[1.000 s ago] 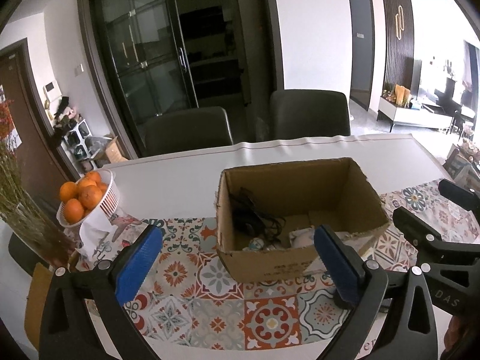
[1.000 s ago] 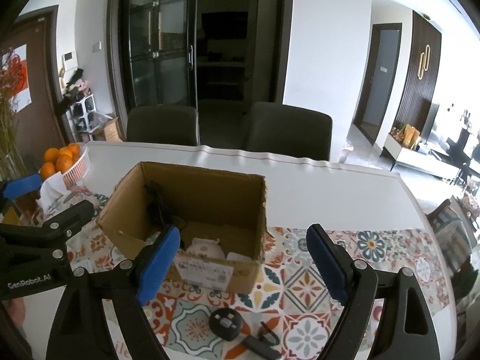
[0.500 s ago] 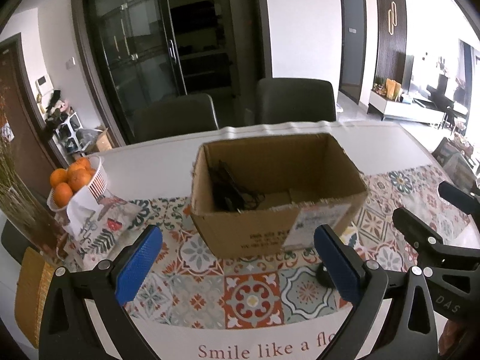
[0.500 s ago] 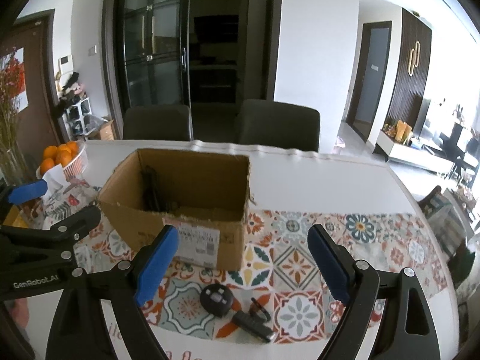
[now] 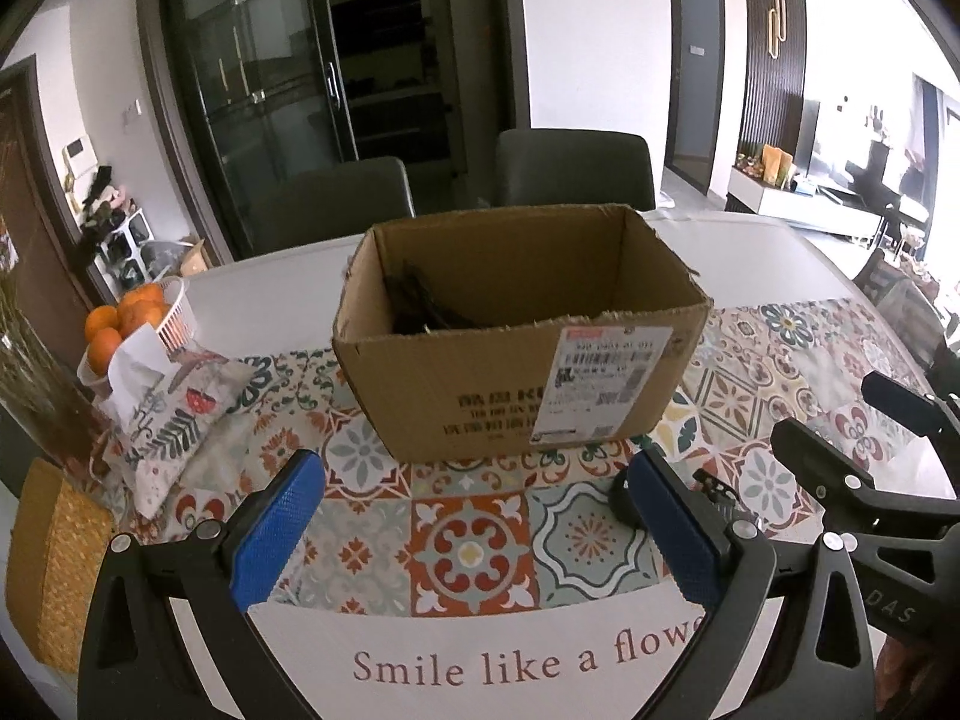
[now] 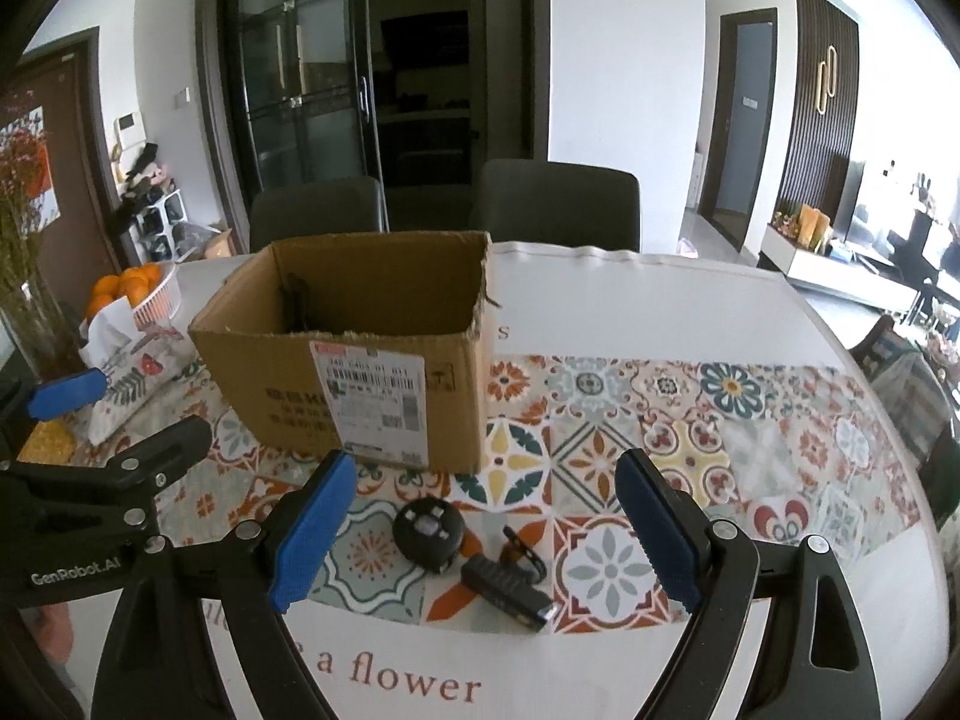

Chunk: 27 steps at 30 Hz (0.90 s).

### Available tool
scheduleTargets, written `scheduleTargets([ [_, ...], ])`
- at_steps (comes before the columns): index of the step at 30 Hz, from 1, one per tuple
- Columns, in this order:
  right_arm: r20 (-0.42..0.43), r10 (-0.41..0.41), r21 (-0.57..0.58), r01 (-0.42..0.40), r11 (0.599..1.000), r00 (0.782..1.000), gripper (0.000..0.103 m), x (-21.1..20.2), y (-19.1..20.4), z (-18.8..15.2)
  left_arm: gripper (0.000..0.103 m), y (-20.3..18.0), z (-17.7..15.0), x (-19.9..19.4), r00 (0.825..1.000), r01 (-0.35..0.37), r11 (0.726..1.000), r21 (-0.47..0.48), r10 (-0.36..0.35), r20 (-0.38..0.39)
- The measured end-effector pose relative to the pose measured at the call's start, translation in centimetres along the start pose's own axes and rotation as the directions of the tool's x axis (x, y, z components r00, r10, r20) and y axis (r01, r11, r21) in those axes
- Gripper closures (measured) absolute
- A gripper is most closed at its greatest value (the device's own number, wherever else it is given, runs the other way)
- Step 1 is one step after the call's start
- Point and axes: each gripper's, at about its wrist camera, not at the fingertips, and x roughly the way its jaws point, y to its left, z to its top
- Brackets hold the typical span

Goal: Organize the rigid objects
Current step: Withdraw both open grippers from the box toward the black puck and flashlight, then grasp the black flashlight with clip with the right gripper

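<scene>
An open cardboard box (image 5: 516, 372) (image 6: 360, 384) stands on the patterned tablecloth with dark cables inside. In front of it lie a round black device (image 6: 429, 531) and a black flashlight-like stick (image 6: 507, 591) with a small black clip (image 6: 519, 549) beside it. My right gripper (image 6: 483, 534) is open and empty, its blue pads either side of these items, held back from them. My left gripper (image 5: 480, 534) is open and empty, facing the box front. The round device (image 5: 621, 501) shows partly behind its right pad.
A basket of oranges (image 5: 129, 318), a floral tissue pouch (image 5: 171, 414) and a vase of dried stems (image 5: 27, 384) stand at the left. Two grey chairs (image 5: 573, 171) are behind the table. A woven mat (image 5: 51, 558) lies at the left edge.
Both grippers have pulled back and lower from the box. The box interior has dropped out of sight; the black items in front of it now show fully.
</scene>
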Motion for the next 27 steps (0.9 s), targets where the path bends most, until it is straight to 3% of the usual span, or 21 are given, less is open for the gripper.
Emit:
scheduleTargets([
  [10,-0.050,0.013,0.010,-0.012,1.000,0.999,0.015,1.5,-0.3,-2.7,0.000,-0.4,-2.7,1.6,0.999,0.006,1.000,-0.024,-0.007,-0.045],
  [27,-0.116,0.015,0.051,-0.009,0.999,0.993,0.015,5.0,-0.8,-7.0,0.000,-1.1,-5.7,4.8,0.998,-0.009,1.000,0.028,0.010,-0.059],
])
